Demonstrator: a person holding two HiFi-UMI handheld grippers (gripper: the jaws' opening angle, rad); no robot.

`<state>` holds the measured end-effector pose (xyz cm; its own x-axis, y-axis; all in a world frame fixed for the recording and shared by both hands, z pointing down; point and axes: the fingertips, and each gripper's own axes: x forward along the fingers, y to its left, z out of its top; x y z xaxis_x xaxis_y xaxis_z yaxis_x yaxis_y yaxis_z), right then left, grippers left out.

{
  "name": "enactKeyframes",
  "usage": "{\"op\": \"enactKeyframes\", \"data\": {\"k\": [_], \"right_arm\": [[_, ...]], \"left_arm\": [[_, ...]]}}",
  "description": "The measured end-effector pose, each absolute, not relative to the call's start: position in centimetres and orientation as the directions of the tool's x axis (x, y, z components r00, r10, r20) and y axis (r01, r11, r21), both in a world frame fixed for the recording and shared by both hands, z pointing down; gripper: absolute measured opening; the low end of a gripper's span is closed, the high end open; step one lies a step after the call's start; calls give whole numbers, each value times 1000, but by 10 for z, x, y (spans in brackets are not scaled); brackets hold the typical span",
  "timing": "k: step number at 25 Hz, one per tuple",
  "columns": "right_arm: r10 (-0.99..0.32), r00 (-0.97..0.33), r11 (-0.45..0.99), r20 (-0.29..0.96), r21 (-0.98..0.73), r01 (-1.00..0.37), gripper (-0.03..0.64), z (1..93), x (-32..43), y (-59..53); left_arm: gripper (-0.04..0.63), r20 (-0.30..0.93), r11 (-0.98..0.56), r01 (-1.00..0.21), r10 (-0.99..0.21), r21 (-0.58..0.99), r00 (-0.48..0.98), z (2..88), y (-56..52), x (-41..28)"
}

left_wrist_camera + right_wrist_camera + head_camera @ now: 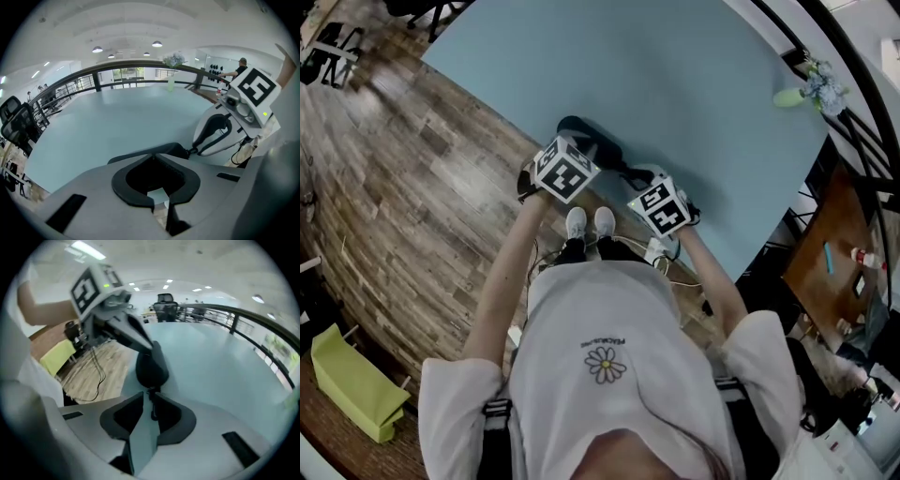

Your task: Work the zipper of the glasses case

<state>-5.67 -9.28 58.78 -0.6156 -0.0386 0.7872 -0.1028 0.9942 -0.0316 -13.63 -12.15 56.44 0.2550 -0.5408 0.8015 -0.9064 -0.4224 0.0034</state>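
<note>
Head view: both arms stretched down, left gripper (570,159) and right gripper (649,187) side by side at the black glasses case (602,150), near the edge of a blue table (675,84), beside a wood floor (412,187).

Left gripper view: pinched shut on the case's end.

Right gripper view: spread a little, with the zipper pull (153,411) in the gap, and a dark railing (234,317) behind.

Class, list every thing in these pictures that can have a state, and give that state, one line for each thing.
left gripper, shut on the glasses case
right gripper, open, jaws slightly apart
zipper pull, between the right gripper's jaws, not clamped
glasses case, held at one end; how far it is zipped cannot be told
ceiling lights, on
</note>
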Motion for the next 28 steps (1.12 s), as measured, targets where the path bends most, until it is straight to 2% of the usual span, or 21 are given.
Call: {"op": "enactKeyframes", "data": {"k": [1,3,11,13,14,17,21,24,28], "right_arm": [[-56,-614,982,788,-67,-175,72,591,-55,-101],[-65,-612,961,788,-117,-252,84,596,-56,-107],[-130,-584,945,801,-79,-318,89,602,-73,-99],[-149,-569,942,809,-59,-330,70,603,-72,-99],[-155,-560,941,814,-51,-335,32,603,-70,-100],[-164,-534,935,829,-42,-353,9,604,-67,-102],[-158,-500,946,852,-15,-324,8,603,-68,-99],[-78,-530,947,844,-104,-304,8,602,-72,-82],[-50,-563,966,825,-103,-237,6,602,-99,-65]], "left_arm": [[29,801,-424,-906,-541,3,256,564,-121,-137],[29,803,-430,-903,-537,3,259,564,-122,-136],[29,800,-438,-899,-540,1,263,565,-123,-133],[29,798,-438,-899,-541,2,265,564,-123,-133],[29,797,-438,-899,-542,3,267,564,-123,-133],[29,792,-436,-900,-547,7,271,564,-123,-133],[29,793,-439,-898,-549,-4,265,564,-121,-133],[29,793,-446,-895,-550,-12,263,564,-122,-132],[29,798,-457,-889,-544,-23,259,565,-122,-134]]}}
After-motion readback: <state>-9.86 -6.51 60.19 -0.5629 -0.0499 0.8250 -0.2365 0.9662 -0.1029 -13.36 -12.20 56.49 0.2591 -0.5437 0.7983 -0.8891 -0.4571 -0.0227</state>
